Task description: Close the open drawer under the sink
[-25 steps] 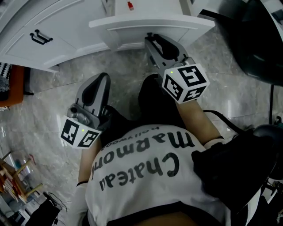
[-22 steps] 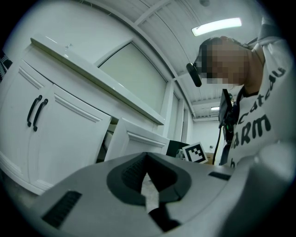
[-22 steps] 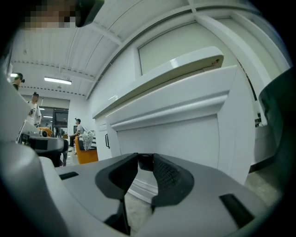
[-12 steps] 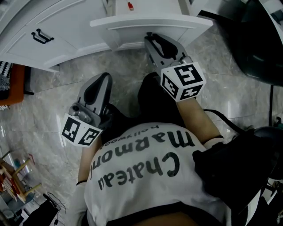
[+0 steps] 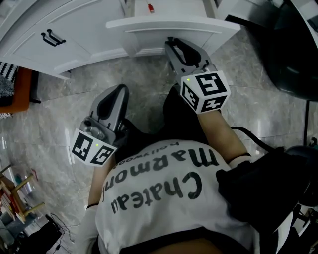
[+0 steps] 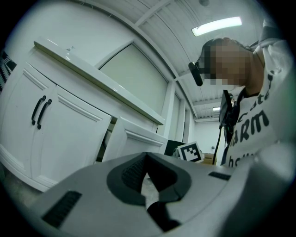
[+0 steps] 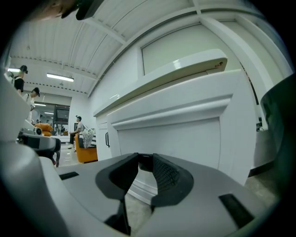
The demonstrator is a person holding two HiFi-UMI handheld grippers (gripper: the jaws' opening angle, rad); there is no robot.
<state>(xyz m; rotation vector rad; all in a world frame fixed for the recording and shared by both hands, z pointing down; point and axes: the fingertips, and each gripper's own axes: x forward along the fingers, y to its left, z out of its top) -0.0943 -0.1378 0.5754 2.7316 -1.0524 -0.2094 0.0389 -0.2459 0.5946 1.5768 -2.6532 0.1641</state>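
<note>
The white drawer (image 5: 149, 24) stands pulled out of the vanity cabinet at the top of the head view. Its flat front fills the right gripper view (image 7: 175, 134) and shows small in the left gripper view (image 6: 134, 143). My right gripper (image 5: 171, 40) points level at the middle of that front, tips right against it. Its jaws (image 7: 144, 159) stand slightly apart with a dark piece between the pads, apparently the drawer's handle. My left gripper (image 5: 119, 88) hangs back over the floor, left of the drawer, touching nothing. Its tips (image 6: 147, 156) meet with nothing between them.
Left of the drawer are white cabinet doors with black handles (image 5: 53, 37). A small red thing (image 5: 150, 7) lies inside the drawer. An orange seat (image 5: 15, 94) stands at the left edge, a large dark object (image 5: 293, 49) at the right. Grey marble floor (image 5: 139, 74) lies between me and the cabinet.
The right gripper has rolled a little at the drawer front. The drawer and the left gripper have hardly shifted.
</note>
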